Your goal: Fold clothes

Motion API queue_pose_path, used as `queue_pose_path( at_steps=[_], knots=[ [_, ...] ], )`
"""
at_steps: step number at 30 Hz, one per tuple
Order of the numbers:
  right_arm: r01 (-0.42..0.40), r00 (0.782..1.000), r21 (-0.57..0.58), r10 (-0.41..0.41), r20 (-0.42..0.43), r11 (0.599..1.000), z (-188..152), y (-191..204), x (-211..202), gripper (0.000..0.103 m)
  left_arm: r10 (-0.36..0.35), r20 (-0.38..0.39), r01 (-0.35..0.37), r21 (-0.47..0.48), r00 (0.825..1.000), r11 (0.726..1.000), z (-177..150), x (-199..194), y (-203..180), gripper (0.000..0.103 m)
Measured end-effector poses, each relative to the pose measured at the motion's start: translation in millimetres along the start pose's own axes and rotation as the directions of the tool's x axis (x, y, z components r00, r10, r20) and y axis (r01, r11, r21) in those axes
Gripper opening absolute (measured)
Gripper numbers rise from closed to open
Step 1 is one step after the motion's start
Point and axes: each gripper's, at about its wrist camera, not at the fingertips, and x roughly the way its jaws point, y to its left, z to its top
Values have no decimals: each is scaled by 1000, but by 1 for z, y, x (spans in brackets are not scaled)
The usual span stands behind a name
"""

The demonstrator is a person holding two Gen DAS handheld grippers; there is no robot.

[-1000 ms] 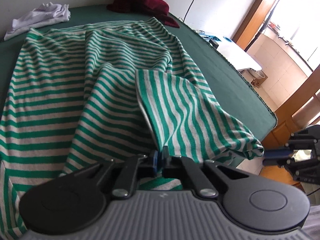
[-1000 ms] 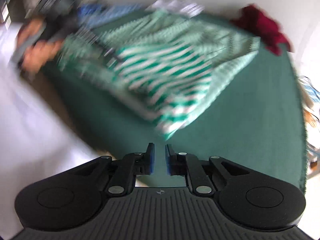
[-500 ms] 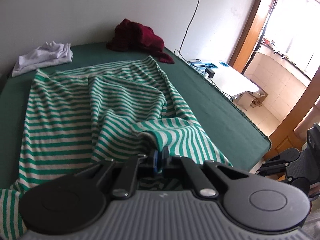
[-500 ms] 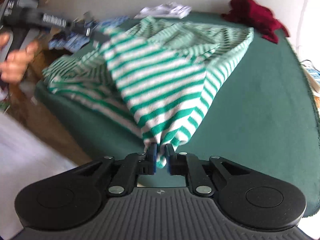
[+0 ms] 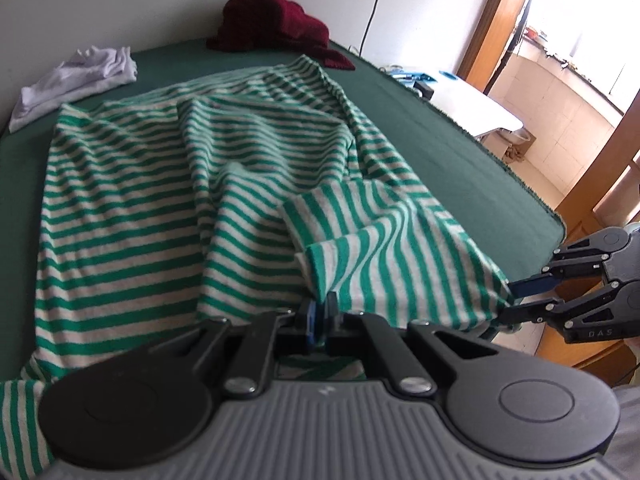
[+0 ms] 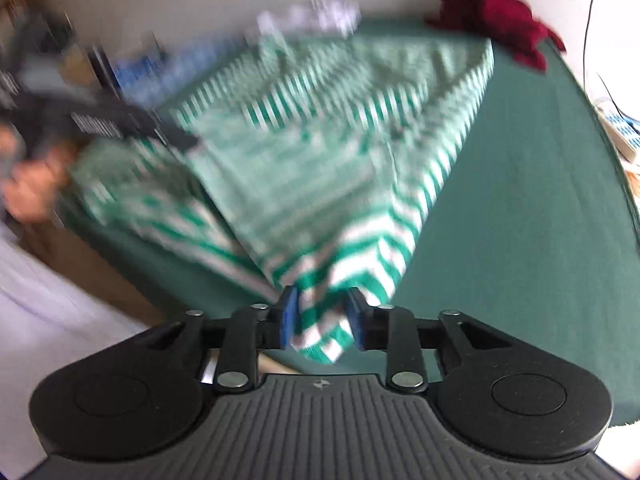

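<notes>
Striped shirt spread on the green bed, its near hem held up by both tongs.

The left tongs were clamped together on a fold of the striped shirt at the bed's near edge, likely to keep that side taut. The right tongs were opening, with a bunched corner of the shirt between the blue pads and seemingly no longer pinched, probably to drop or re-take it. The rest of the shirt lay wrinkled across the middle of the bed. A maroon garment and a white one sat along the far edge, clear of the folding.
</notes>
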Motion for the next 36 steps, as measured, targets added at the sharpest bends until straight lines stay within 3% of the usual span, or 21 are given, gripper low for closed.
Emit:
queue_pose_path(
  at_steps=[1, 3, 5, 7, 9, 11, 12, 15, 17, 19, 21, 27, 33, 36],
  knots=[
    [12, 1000, 8, -11, -4, 1000, 0, -1, 1, 28, -12, -16, 12, -3, 1000, 1000, -3, 4, 3, 0],
    [-9, 998, 99, 2, 66, 995, 9, -11, -11, 28, -41, -37, 41, -9, 998, 999, -7, 9, 7, 0],
    [-9, 988, 213, -24, 155, 977, 20, -28, -20, 40, -100, -42, 100, -22, 994, 995, -6, 13, 9, 25],
    [14, 974, 328, -87, 211, 944, 33, -43, -25, 45, -188, -49, 186, -43, 981, 982, -4, 17, 12, 79],
    [31, 963, 420, -140, 230, 907, 45, -54, -22, 45, -250, -23, 248, -75, 968, 966, -2, 18, 15, 85],
    [46, 952, 479, -184, 245, 877, 58, -64, -13, 40, -300, -19, 297, -79, 954, 951, 2, 21, 13, 79],
    [62, 945, 484, -206, 252, 873, 67, -67, -7, 39, -307, -21, 305, -73, 951, 950, 5, 24, 10, 70],
    [137, 927, 481, -284, 246, 866, 101, -75, 15, 39, -311, -43, 308, -67, 949, 949, 10, 33, 5, 55],
    [139, 923, 504, -296, 246, 852, 126, -93, 29, 39, -307, -40, 305, -65, 951, 950, 10, 35, 2, 45],
    [106, 930, 524, -270, 249, 845, 151, -119, 46, 39, -286, -32, 283, -63, 958, 957, 11, 34, -1, 19],
    [113, 934, 534, -273, 232, 838, 180, -144, 67, 41, -261, -13, 259, -72, 965, 963, 14, 31, -3, 1],
    [136, 940, 538, -281, 196, 832, 245, -206, 134, 42, -199, 67, 207, -141, 978, 968, 28, 10, -16, 0],
    [157, 945, 512, -279, 169, 844, 274, -239, 183, 42, -90, 66, 103, -218, 994, 971, 24, 9, -31, 0],
    [150, 952, 498, -260, 160, 854, 279, -246, 195, 31, -29, 84, 47, -217, 996, 975, 26, 4, -41, 0]
  ],
)
